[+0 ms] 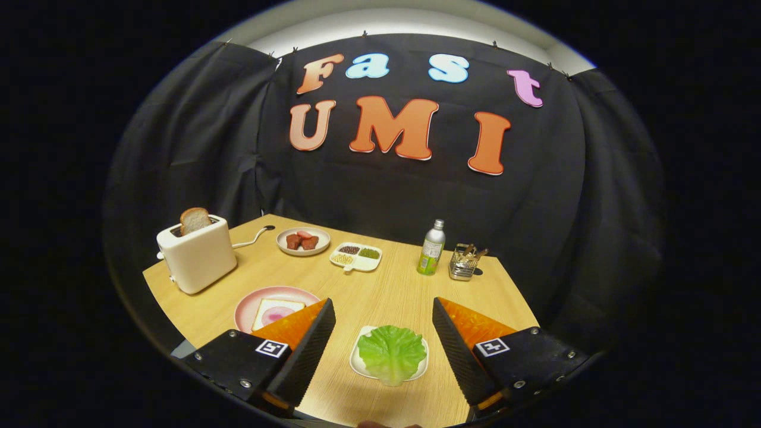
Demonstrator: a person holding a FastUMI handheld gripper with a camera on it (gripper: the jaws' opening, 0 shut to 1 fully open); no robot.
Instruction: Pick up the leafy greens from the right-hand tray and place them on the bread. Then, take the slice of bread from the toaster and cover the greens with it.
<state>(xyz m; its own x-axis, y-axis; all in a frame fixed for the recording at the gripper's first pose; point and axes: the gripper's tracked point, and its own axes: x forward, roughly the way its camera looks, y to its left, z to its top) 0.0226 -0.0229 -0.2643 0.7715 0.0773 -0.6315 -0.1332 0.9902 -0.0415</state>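
- Where the wooden table [368, 297] runs back toward the dark cloth wall, a white toaster [196, 255] stands at its far left with a slice of bread [194, 220] sticking up out of the slot, and a white cord [252, 239] trails away from it across the wood.
- Right of the toaster, near the wall, a round plate [303, 241] carries reddish-brown chunks; just beside it sits a white divided dish [356, 257] with small heaps of dark, green and pale grains in separate compartments.
- Further right stand a bottle with a green label [431, 248], upright, and a small wire basket [464, 262] with brown sticks in it, the two near each other but apart.
- Closer in, a pink plate [250, 306] holds a slice of bread with a pink centre [276, 310]; the left finger of the tongs overlaps the plate's near edge in the view, so part of it is hidden.
- The leafy greens [391, 352] lie on a small white tray [358, 359] between the two fingers, slightly ahead of their tips, with bare wood on either side.
- The tongs [383, 310] are spread wide, holding nothing and touching nothing; the fingers stand well apart from the greens on both sides.
- Nothing stands between the tongs and the greens.
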